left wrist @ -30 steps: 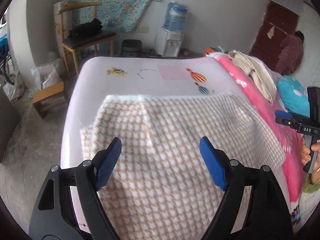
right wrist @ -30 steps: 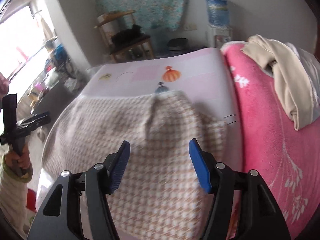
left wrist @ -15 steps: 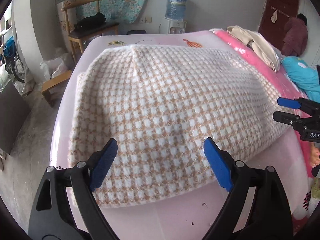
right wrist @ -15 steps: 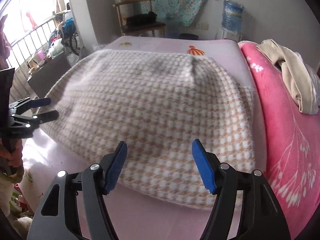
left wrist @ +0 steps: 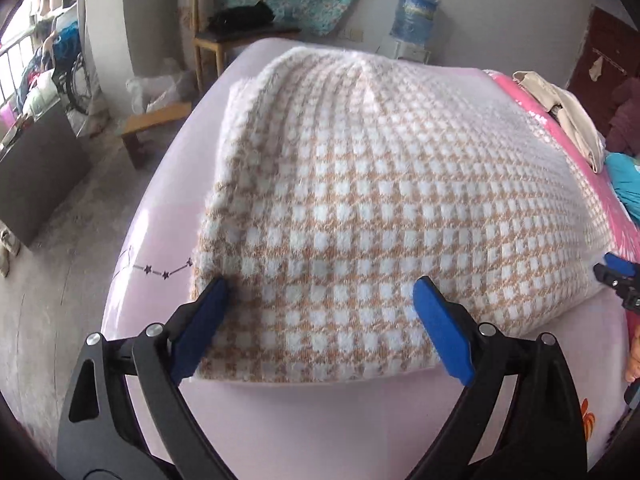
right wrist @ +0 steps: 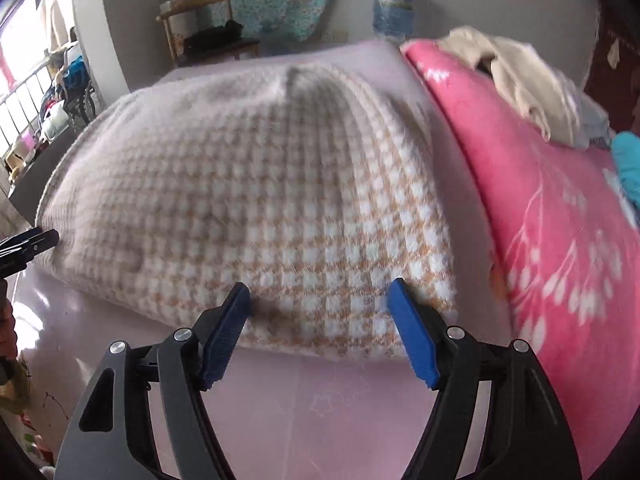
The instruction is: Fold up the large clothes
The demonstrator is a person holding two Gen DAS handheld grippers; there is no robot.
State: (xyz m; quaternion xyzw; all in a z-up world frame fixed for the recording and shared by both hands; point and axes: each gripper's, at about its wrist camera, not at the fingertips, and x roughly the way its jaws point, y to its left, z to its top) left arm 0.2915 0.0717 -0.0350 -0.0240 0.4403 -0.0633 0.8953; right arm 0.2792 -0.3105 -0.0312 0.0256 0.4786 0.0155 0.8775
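Across the middle of both frames: the bed (left wrist: pixel 328 432) fills the view, its pale pink sheet bare along the lower edge.
Garment: a fuzzy tan-and-white checked garment (left wrist: pixel 380 208) lies spread flat on the sheet, centre frame in both views, its near hem just ahead of the blue pads.
Pink blanket: a pink blanket (right wrist: pixel 560 240) with white flower print runs down the right side of the right wrist view, beside the garment.
Beige cloth: a crumpled beige cloth (right wrist: pixel 520 76) sits on the blanket, upper right.
Chair: a wooden chair (left wrist: pixel 228 20) with something dark on its seat stands upper left, beyond the bed's far end.
Water bottle: a blue water bottle (left wrist: pixel 414 14) stands against the far wall, upper centre.
Left tool: the left tool (left wrist: pixel 320 300) at lower centre has its jaws widening, spread over the garment's near left corner; the pads do not pinch the fabric.
Right tool: the right tool (right wrist: pixel 320 300) at lower centre is likewise spreading its jaws over the near right corner, pads apart and nothing clamped.
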